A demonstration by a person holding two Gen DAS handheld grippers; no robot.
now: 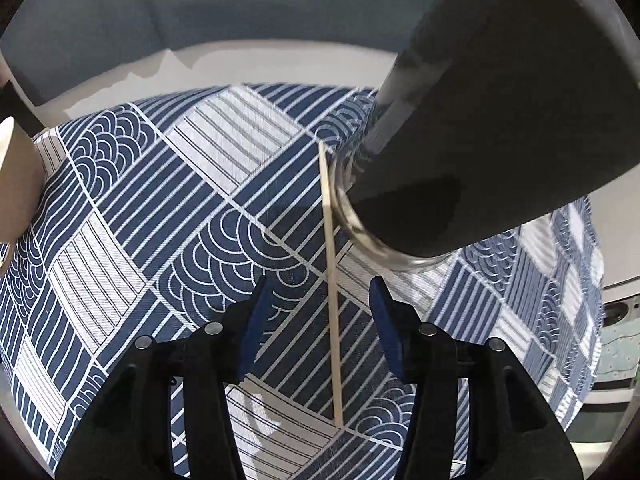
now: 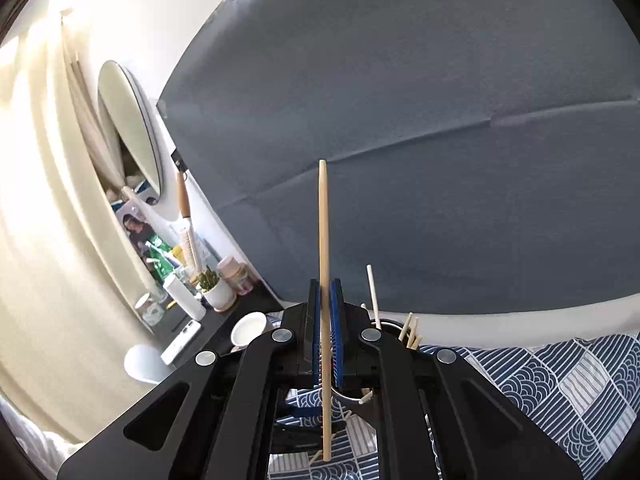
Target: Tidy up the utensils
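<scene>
Wooden chopstick (image 1: 330, 280) flat on tabletop (image 1: 120, 240) between open left gripper (image 1: 316, 320) fingers, lined up for pickup; right gripper (image 2: 327, 320) clamps another chopstick (image 2: 324, 280) upright, probably for jar (image 2: 386, 326).

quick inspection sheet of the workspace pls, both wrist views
surface: blue and white patterned tablecloth, flat.
job's things: one chopstick lies loose on the cloth beside a dark cylindrical holder with a metal rim; another chopstick is held upright; more chopsticks stand in the holder.
clutter: side shelf with a potted plant, white cup, bottles and a white phone-like device.
grippers: left gripper open, jaws either side of the loose chopstick, not touching it; right gripper shut on the upright chopstick.
cables: nothing seen.
surroundings: grey backdrop, oval mirror, pale curtain.
</scene>
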